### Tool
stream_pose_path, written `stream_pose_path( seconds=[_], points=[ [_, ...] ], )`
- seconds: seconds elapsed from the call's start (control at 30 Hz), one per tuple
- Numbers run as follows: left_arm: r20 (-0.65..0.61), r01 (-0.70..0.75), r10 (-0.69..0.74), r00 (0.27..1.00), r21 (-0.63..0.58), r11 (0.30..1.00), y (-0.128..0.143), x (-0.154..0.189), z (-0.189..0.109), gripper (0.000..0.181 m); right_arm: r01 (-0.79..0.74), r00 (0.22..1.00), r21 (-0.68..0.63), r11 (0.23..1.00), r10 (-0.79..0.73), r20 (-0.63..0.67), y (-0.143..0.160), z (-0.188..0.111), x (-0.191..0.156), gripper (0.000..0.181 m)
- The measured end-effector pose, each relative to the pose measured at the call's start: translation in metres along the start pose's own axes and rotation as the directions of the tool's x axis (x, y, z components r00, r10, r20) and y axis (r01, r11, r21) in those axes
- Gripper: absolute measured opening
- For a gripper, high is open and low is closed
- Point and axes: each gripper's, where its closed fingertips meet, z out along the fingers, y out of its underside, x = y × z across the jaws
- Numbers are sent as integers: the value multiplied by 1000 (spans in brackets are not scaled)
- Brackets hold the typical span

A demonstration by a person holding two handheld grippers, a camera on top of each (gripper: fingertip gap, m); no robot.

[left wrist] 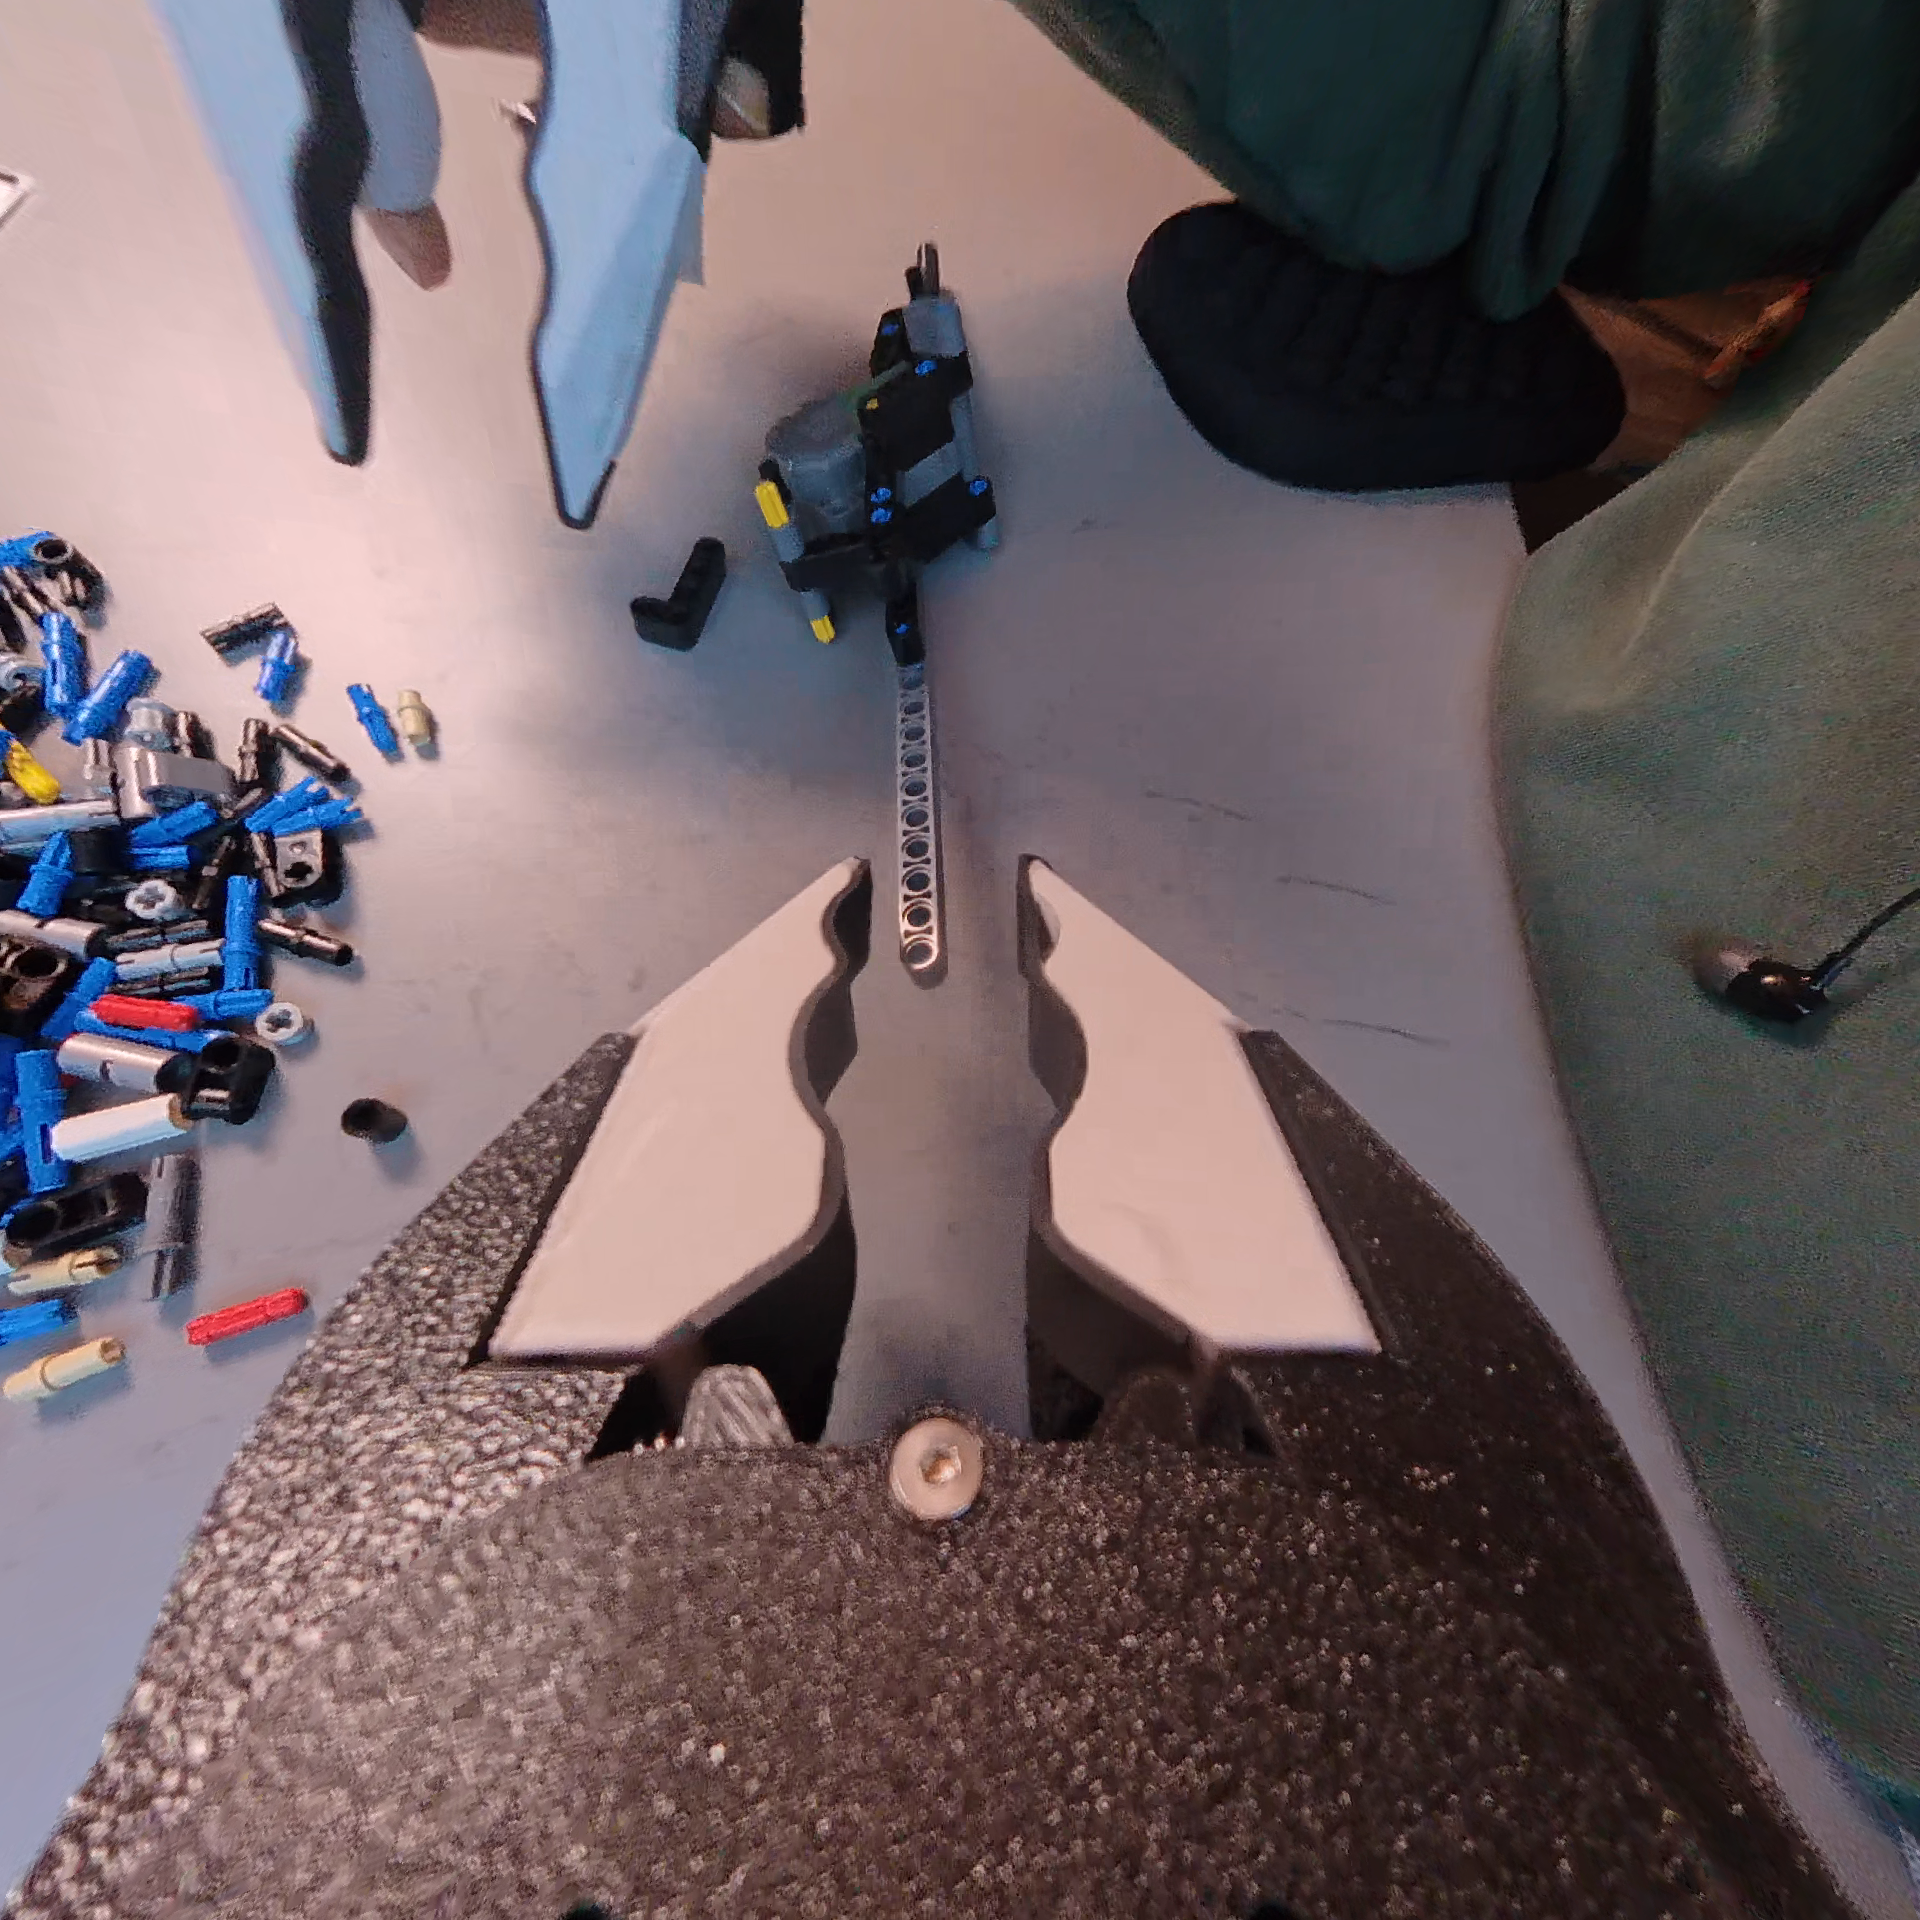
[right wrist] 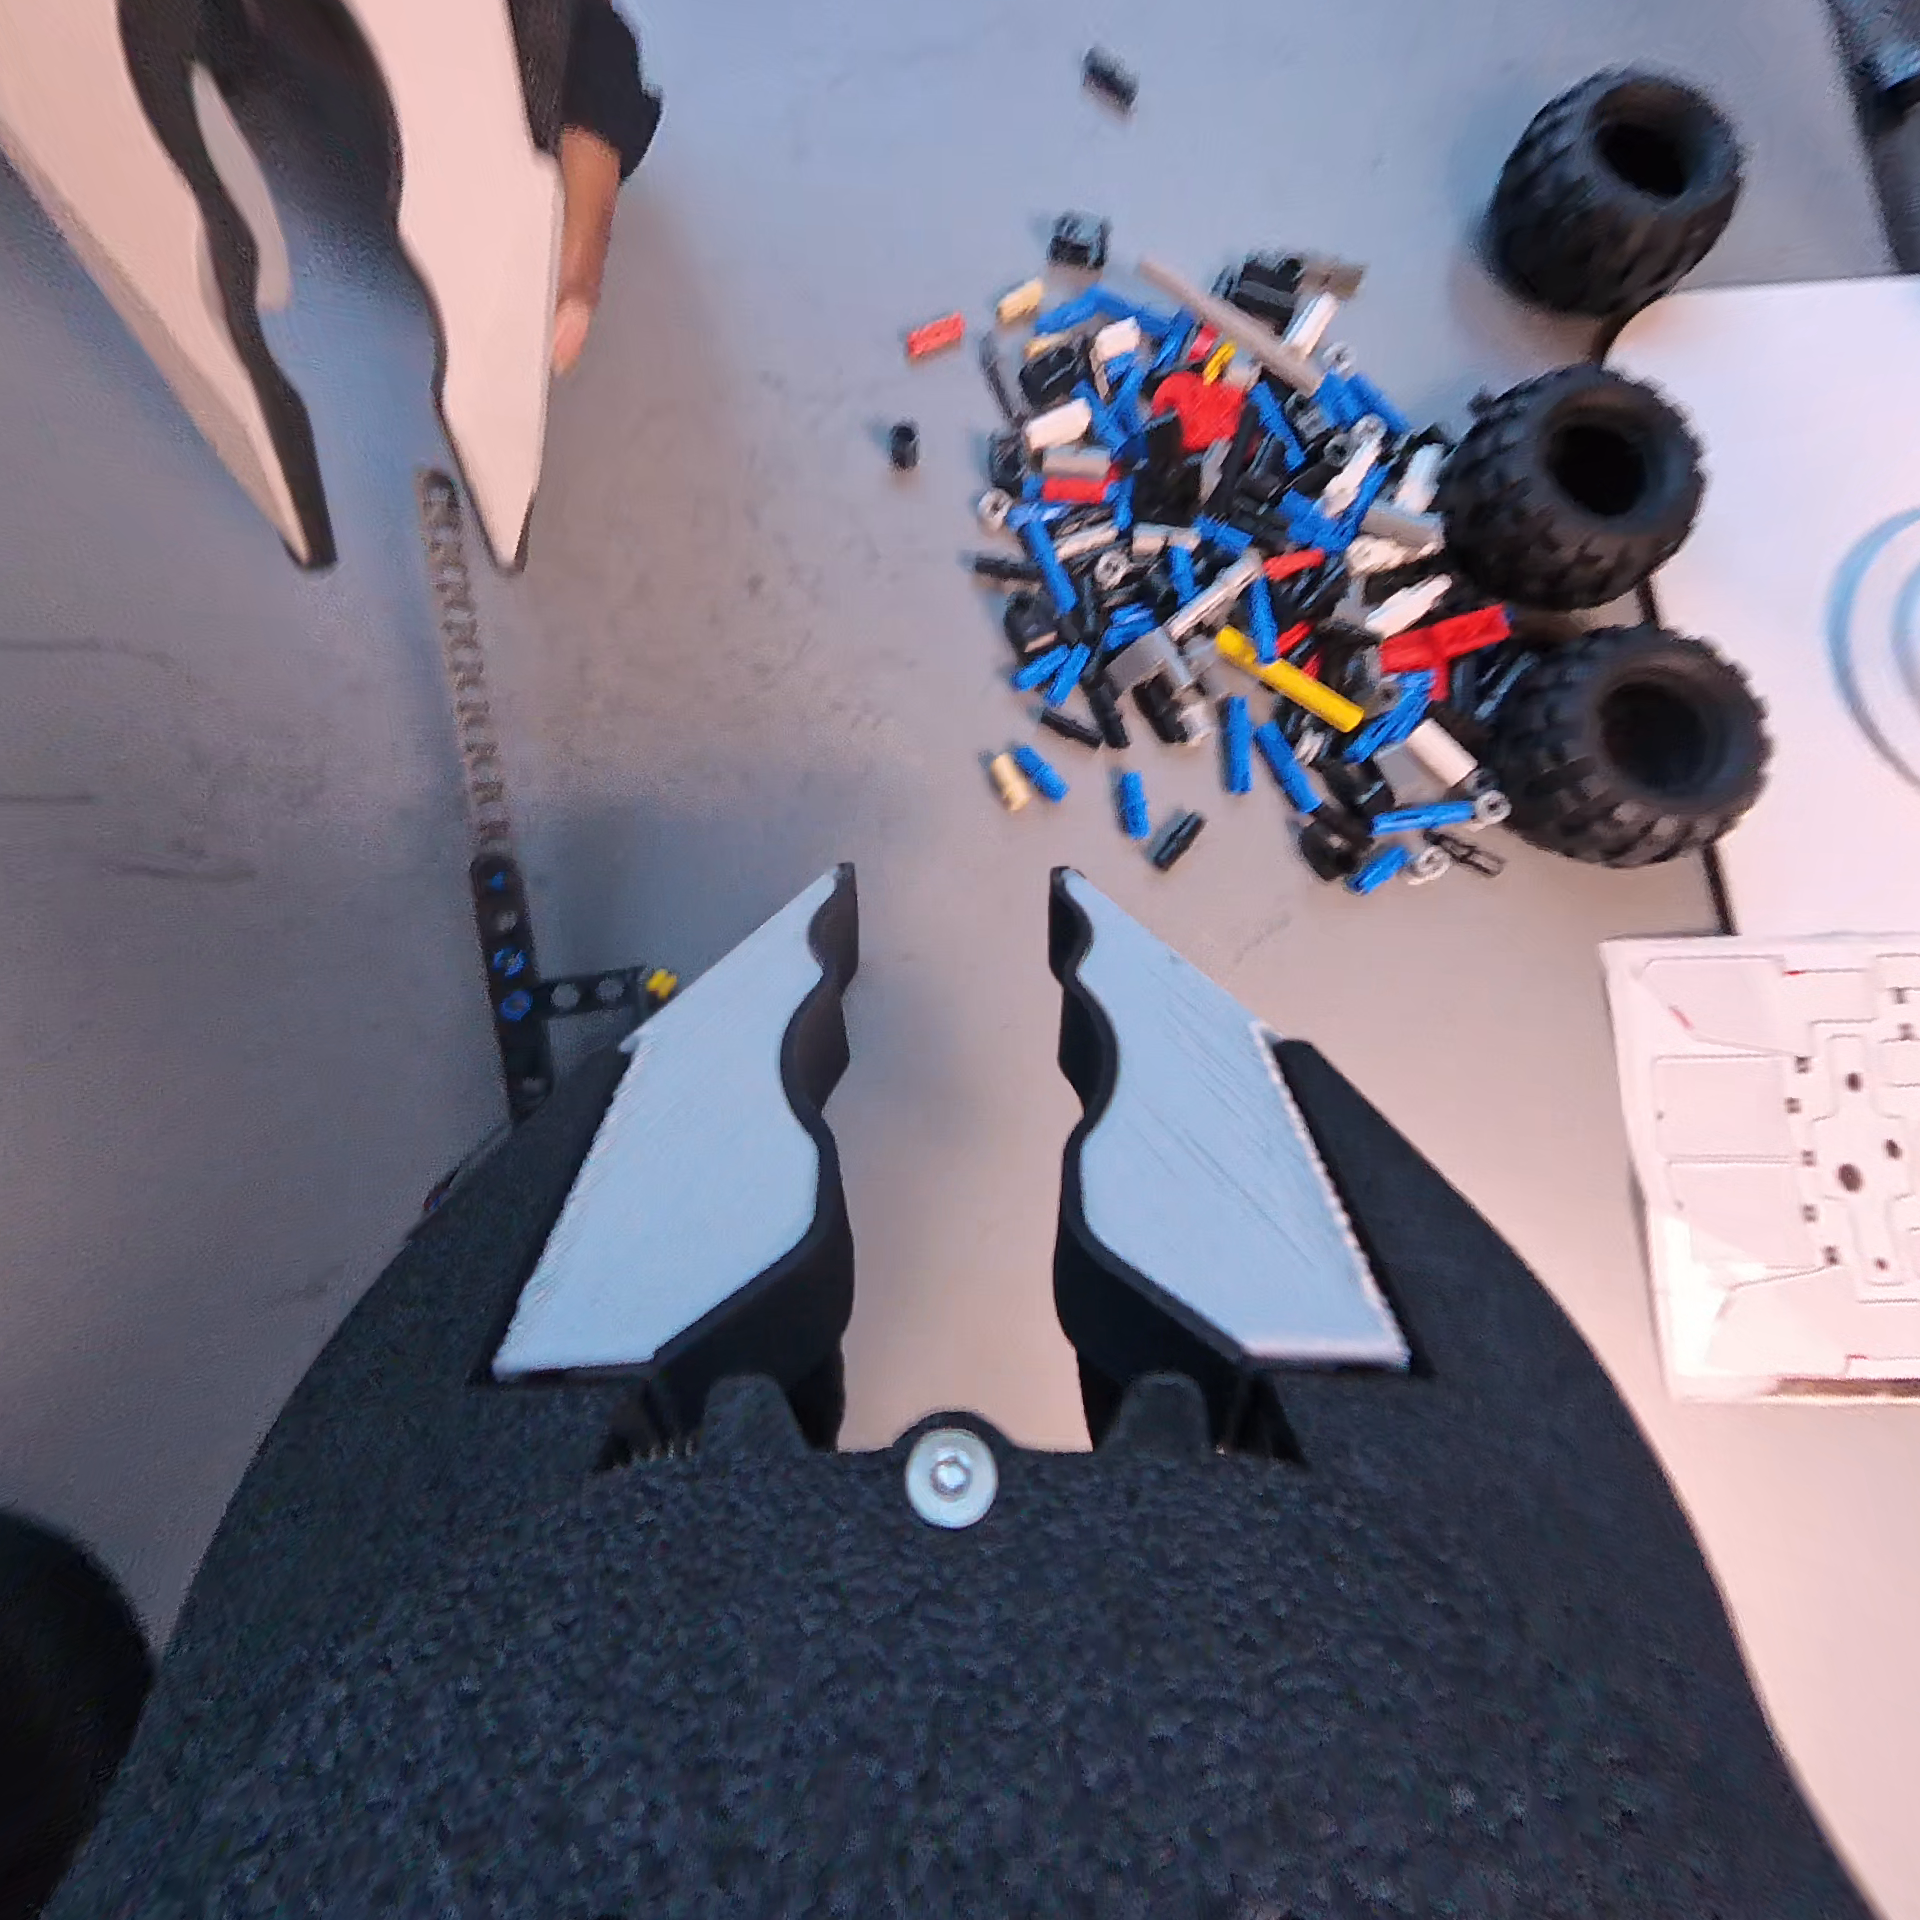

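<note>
My left gripper (left wrist: 945, 871) is open, low over the grey table (left wrist: 1195, 727). The near end of a long grey holed beam (left wrist: 918, 831) lies between its fingertips, not clamped. The beam runs away to a black and grey brick assembly (left wrist: 883, 457) with yellow and blue pins. My right gripper (right wrist: 951, 883) is open and empty above bare table. It also shows in the left wrist view (left wrist: 468, 478), open, beyond the assembly. In the right wrist view the left gripper (right wrist: 410, 556) straddles the beam (right wrist: 462, 675).
A pile of small blue, black, grey and red parts (right wrist: 1195, 540) lies by three black tyres (right wrist: 1569, 483). A paper booklet (right wrist: 1787, 1164) is at right. A loose black L-piece (left wrist: 681, 603), another tyre (left wrist: 1351, 364), green cloth (left wrist: 1714, 831) and an earbud (left wrist: 1756, 977) border the assembly. My left gripper is the nearer one to the earbud (left wrist: 1756, 977): about 15 centimeters, against 25 centimeters.
</note>
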Motion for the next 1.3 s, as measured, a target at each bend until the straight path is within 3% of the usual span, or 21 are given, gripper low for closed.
stream_pose_path(
  seconds=[0.17,0.33,0.43,0.5,0.63,0.73,0.93,1.0,1.07,1.17,1.23,1.3],
  points=[
    [43,76,-86,995,202,977,-29,-20,-19,35,-7,996,-126,992,19,92,29,-5,-19,24],
    [186,88,-130,974,221,971,-27,-50,-25,34,20,988,-190,982,10,155,41,3,-34,20],
    [217,87,-135,967,216,972,-27,-54,-23,34,50,986,-198,979,-17,166,41,10,-38,7],
    [225,81,-128,966,207,975,-27,-54,-20,34,103,988,-158,982,-82,134,32,13,-36,6],
    [203,64,-112,973,228,972,-35,-46,-17,35,262,964,66,963,-264,28,-22,7,-42,6],
    [149,106,-155,977,291,951,-49,-39,-20,34,386,922,91,918,-381,-65,-48,5,-50,6],
    [69,194,-230,971,338,921,-58,-33,-29,14,537,831,99,838,-506,-230,-78,-7,-55,7],
    [104,165,-213,971,352,921,-65,-34,-40,12,560,808,127,819,-505,-304,-89,-16,-52,8],
    [215,63,-143,966,340,938,-71,-37,-62,7,519,817,136,844,-442,-370,-94,-28,-40,14],
    [514,-99,-69,855,293,951,-76,-51,-133,7,381,891,190,905,-305,-336,-79,-47,-31,27],
    [736,-150,-60,675,216,965,-64,-61,-200,6,313,923,213,925,-244,-296,-61,-56,-34,28],
    [892,-82,-70,447,118,990,-30,-69,-269,7,246,951,223,943,-191,-241,-41,-61,-43,29]
  ],
)
